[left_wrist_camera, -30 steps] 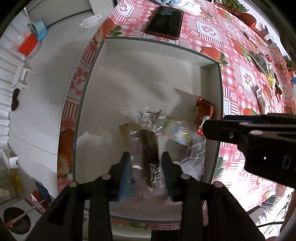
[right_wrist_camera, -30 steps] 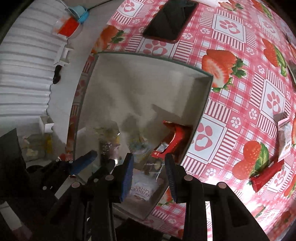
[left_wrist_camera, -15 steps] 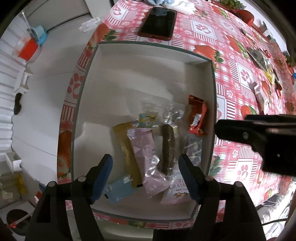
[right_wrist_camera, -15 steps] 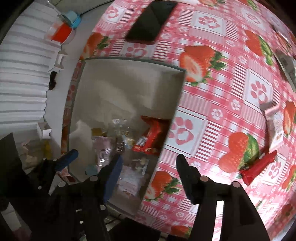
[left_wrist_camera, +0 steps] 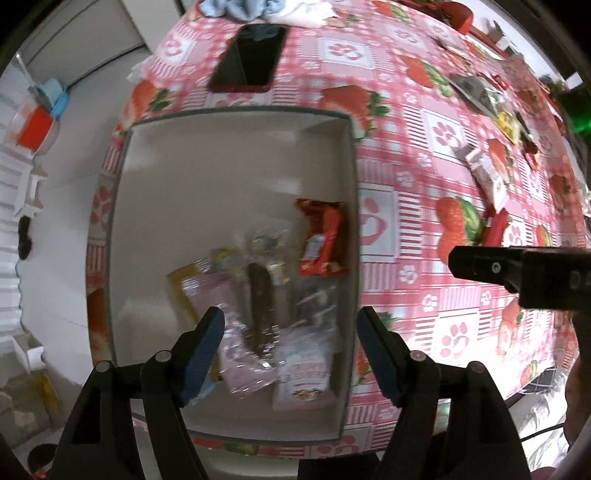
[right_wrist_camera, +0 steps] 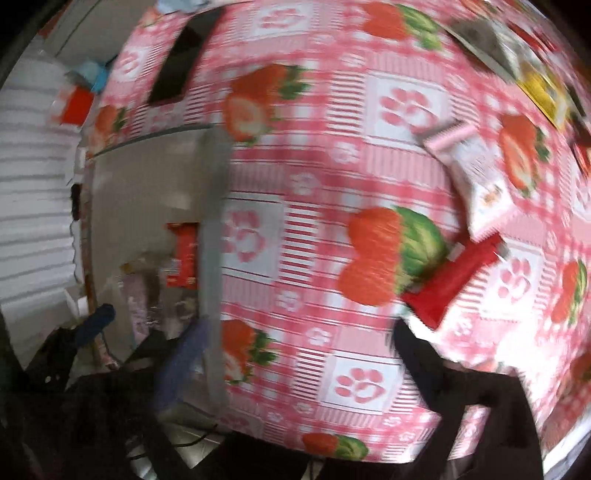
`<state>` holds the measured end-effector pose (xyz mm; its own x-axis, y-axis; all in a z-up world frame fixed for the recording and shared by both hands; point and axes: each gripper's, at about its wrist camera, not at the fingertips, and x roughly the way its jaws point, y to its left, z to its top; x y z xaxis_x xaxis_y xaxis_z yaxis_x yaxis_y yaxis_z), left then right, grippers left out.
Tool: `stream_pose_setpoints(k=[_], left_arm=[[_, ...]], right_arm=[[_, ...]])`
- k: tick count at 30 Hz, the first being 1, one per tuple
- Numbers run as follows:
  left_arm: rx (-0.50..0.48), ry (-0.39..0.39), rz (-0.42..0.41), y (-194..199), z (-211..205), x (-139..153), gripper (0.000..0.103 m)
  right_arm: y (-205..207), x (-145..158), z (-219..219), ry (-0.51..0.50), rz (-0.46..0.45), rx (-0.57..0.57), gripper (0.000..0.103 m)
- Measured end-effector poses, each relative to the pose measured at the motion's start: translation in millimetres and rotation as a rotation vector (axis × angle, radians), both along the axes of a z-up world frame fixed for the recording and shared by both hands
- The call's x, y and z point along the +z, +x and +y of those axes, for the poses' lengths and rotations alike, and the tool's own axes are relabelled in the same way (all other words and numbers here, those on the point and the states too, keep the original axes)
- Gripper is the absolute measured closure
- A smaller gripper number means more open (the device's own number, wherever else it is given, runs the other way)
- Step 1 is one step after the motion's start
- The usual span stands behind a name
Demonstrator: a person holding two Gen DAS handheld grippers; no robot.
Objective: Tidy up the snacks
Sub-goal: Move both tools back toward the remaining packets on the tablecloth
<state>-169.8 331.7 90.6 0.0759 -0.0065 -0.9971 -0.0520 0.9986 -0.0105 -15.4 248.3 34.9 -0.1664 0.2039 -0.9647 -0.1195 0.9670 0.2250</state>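
A white box (left_wrist_camera: 352, 221) on the strawberry tablecloth holds several snacks: a red wrapper (left_wrist_camera: 321, 240), a brown bar in clear film (left_wrist_camera: 262, 306), a pink packet (left_wrist_camera: 229, 332) and a pink-and-white packet (left_wrist_camera: 304, 380). My left gripper (left_wrist_camera: 290, 325) hangs open above them and holds nothing. My right gripper (right_wrist_camera: 295, 343) is over the tablecloth just right of the box wall (right_wrist_camera: 212, 258); its jaws are opening with nothing between them. Ahead of it to the right lie a red bar (right_wrist_camera: 450, 280) and a pink-white packet (right_wrist_camera: 476, 181). The right wrist view is blurred.
A dark phone (left_wrist_camera: 251, 59) lies beyond the box, near a blue cloth (left_wrist_camera: 240, 7). More packets (left_wrist_camera: 476, 88) are scattered at the far right of the table. The table's edge runs just left of the box, with a red and blue container (left_wrist_camera: 37, 118) on the floor below.
The left gripper let go of the brown bar, which now lies in the box, and drew back. The right gripper opened wide and swung right, from over the box to the tablecloth.
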Motion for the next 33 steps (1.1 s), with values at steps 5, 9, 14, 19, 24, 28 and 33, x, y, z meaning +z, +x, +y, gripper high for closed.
stream_pose_setpoints(k=[5,9,14,19,24,28,33], left_arm=[[-0.037,-0.012,0.002,10.0,-14.3,-2.7,0.026],[-0.076,-0.015,0.011,17.6,-33.8,-5.2,0.026],[-0.111,-0.014,0.023,19.5,-51.1,-6.6,0.026],[-0.127,-0.012,0.040,21.8,-63.3,-11.1,0.026],[-0.128,-0.005,0.052,23.8,-70.3,-13.9,0.026],[-0.114,-0.001,0.063,26.6,-70.5,-17.1,0.026],[-0.100,0.005,0.074,29.8,-68.6,-19.7,0.026]], right_arm=[[-1.0,-6.0,-38.9,-0.029,0.012,-0.069,0.000],[-1.9,-11.2,-71.1,-0.051,0.022,-0.132,0.000],[-3.2,-17.5,-105.8,-0.072,0.038,-0.195,0.000],[1.8,-20.1,-123.9,-0.093,0.029,-0.199,0.000],[21.2,-21.4,-128.1,-0.124,0.001,-0.143,0.000],[42.2,-24.2,-123.6,-0.140,-0.017,-0.096,0.000],[73.3,-32.2,-111.0,-0.164,-0.041,-0.044,0.000]])
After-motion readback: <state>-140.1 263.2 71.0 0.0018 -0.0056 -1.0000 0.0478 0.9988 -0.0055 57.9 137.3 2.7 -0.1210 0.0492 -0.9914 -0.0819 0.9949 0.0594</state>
